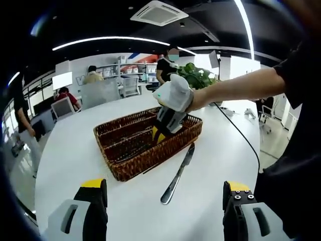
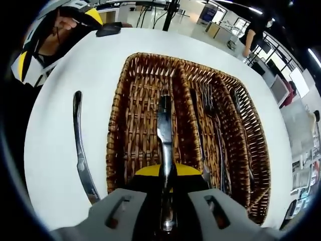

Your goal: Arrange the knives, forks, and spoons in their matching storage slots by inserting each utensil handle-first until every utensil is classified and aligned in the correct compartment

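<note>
A brown wicker basket [image 1: 125, 165] with three long slots sits on the white table. My right gripper [image 2: 167, 175] is shut on a steel knife [image 2: 164, 133] and holds it lengthwise over the basket's [image 2: 118, 140] left slot. Forks [image 2: 208, 108] lie in the middle slot, and thin utensils [image 2: 239, 118] in the right slot are hard to identify. A second knife [image 2: 80, 150] lies on the table just left of the basket, also seen as the loose knife [image 1: 178, 173]. My left gripper [image 1: 164, 201] stands open and holds nothing, short of that knife. The right gripper [image 1: 168, 123] hovers over the basket.
The round white table [image 1: 70, 150] has bare room on all sides of the basket. A black cable [image 1: 241, 133] runs along its right side. A potted plant [image 1: 198, 75] stands behind the basket. People and office chairs are in the background.
</note>
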Demonstrator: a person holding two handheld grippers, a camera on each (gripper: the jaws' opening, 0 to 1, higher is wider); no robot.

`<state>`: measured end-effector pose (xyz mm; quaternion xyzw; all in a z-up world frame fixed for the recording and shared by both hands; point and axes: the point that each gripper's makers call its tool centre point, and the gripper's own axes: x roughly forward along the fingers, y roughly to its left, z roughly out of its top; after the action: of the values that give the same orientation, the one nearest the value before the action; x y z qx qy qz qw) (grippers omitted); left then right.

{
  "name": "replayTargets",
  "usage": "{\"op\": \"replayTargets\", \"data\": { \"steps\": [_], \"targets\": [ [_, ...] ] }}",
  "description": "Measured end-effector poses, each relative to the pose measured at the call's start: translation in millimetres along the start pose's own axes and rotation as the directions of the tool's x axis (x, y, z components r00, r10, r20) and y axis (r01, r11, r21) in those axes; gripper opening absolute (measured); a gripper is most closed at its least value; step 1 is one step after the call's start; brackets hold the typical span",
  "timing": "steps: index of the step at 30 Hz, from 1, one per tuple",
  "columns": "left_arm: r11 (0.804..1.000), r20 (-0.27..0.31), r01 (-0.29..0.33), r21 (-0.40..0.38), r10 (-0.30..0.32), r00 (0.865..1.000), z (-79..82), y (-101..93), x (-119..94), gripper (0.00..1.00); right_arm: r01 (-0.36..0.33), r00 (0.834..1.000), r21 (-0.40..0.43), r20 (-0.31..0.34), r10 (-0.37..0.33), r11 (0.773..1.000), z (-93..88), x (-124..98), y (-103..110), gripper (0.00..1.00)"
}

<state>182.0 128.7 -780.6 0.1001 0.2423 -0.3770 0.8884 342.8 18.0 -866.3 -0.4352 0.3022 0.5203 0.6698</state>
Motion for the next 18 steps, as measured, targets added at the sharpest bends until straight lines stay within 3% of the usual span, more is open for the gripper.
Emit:
{"op": "replayTargets", "data": {
  "steps": [12, 18],
  "targets": [
    [1.000, -0.011, 0.000, 0.009, 0.001, 1.000, 0.7, -1.6, 0, 1.00, -0.007, 1.000, -0.003, -0.009, 0.007, 1.000, -2.0, -1, 0, 0.08],
    [1.000, -0.019, -0.005, 0.010, 0.005, 1.000, -0.3, -1.3, -2, 1.00, 0.015, 0.999, 0.042, 0.049, -0.017, 0.999, 6.4, -14, -3, 0.12]
  ]
}}
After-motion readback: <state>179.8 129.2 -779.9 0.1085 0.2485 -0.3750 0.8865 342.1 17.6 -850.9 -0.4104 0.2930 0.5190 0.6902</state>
